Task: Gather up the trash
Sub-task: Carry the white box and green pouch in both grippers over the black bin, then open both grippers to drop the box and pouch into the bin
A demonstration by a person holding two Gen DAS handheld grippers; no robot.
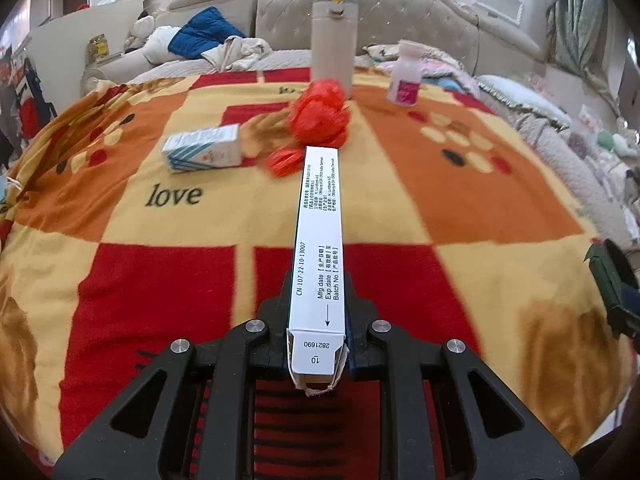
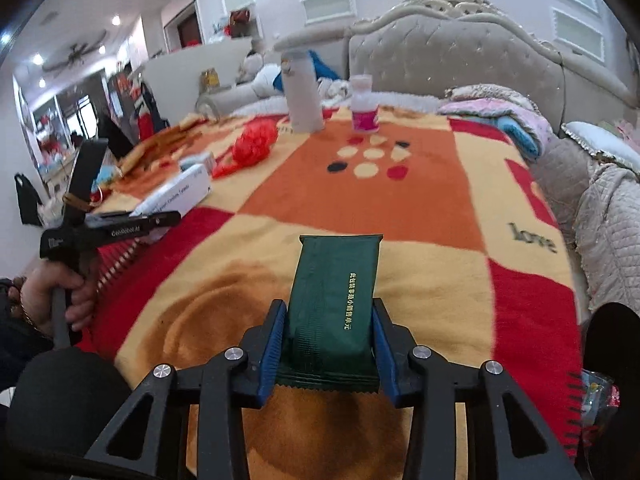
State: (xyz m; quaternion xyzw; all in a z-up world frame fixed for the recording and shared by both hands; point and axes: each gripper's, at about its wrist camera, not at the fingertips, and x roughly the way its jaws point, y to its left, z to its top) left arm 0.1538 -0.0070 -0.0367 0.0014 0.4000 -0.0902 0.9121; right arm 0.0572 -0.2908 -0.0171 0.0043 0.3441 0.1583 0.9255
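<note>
Both hand-held grippers carried packaging above a bed spread with a red, orange and yellow checked blanket (image 1: 500, 184). In the left wrist view, the left gripper (image 1: 318, 320) had its fingers drawn narrow against the sides of a long white medicine carton (image 1: 318, 240), which ran forward between them, its printed date panel facing up and its torn flap end nearest the camera. Past the carton's far end lay a crumpled red plastic bag (image 1: 320, 116) and, to its left, a small blue-and-white box (image 1: 202, 150) on its side; a tall beige tumbler (image 1: 333, 44) and a white bottle with a pink label (image 1: 405, 76) stood upright farther back, near the tufted headboard (image 1: 400, 4). The right wrist view showed what the other could only catch at its edge: the right gripper (image 2: 329, 336) clamping a dark green sachet (image 2: 336, 292) between blue-padded fingers (image 2: 272, 344), the sachet's serrated end toward the camera and gold lettering along its face. That view also took in the person's left hand (image 2: 60, 292) around the left gripper's handle, the white carton jutting from it over the blanket, and the word "love" woven at the blanket's right side.
</note>
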